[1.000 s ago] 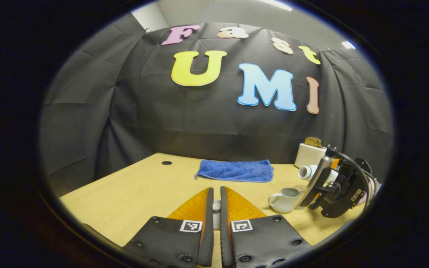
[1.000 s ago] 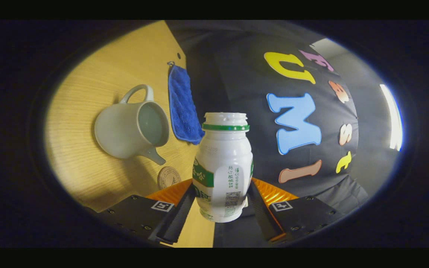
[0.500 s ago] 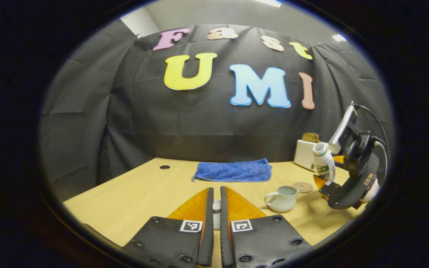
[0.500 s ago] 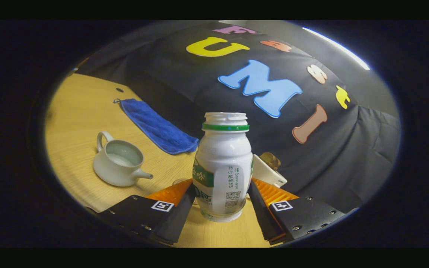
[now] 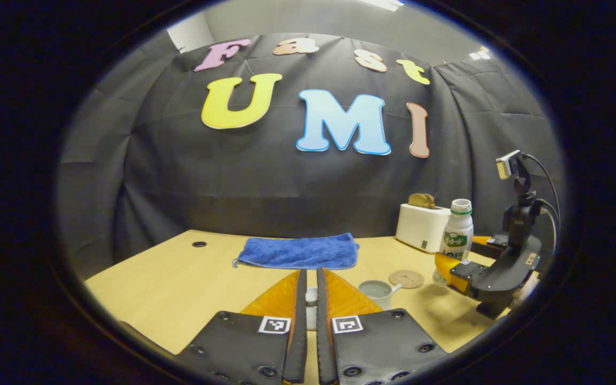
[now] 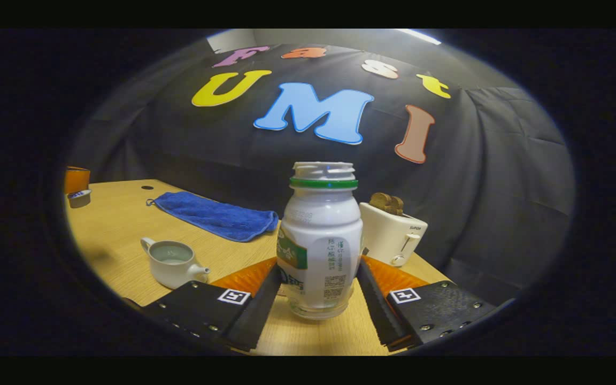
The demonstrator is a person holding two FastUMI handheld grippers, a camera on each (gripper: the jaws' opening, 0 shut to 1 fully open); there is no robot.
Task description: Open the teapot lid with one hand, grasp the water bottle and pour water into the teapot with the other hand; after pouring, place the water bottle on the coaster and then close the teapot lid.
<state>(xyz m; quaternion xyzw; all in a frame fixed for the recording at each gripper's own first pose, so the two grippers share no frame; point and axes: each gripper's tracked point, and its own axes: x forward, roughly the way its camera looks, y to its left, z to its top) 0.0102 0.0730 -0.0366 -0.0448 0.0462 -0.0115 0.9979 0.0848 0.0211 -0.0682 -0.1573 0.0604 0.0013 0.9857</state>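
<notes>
In the left gripper view, the left gripper (image 5: 311, 299) is level above the wooden table (image 5: 179, 283), pointing toward the booth's back wall. Its fingers are drawn almost together, pinching a small white piece, the teapot lid (image 5: 311, 307), of which just a sliver shows in the narrow gap. Just beyond the right finger sits the open teapot (image 5: 376, 291); its lower body is cut off by that finger. A round coaster (image 5: 406, 278) lies just beside the teapot, to the right. Farther right, the right gripper (image 5: 449, 267) reaches in from the edge, roughly level, holding the water bottle (image 5: 456, 235) upright near the coaster; whether the bottle's base touches the table or the coaster is hard to tell. A blue towel (image 5: 298, 251) lies at the back, and a white toaster (image 5: 421, 227) stands behind the bottle.

In the right gripper view, the right gripper (image 6: 318, 291) has its fingers spread to the bottle's width, one pressing on each side of the uncapped water bottle (image 6: 321, 240), which stands upright. The bottle hides the table behind it, so the coaster cannot be made out. The teapot (image 6: 171, 262) sits to the left, lid off, with water inside. The towel (image 6: 214, 215) and toaster (image 6: 391, 232) are behind. At the far left edge, part of the left gripper (image 6: 77, 187) is cut off.
</notes>
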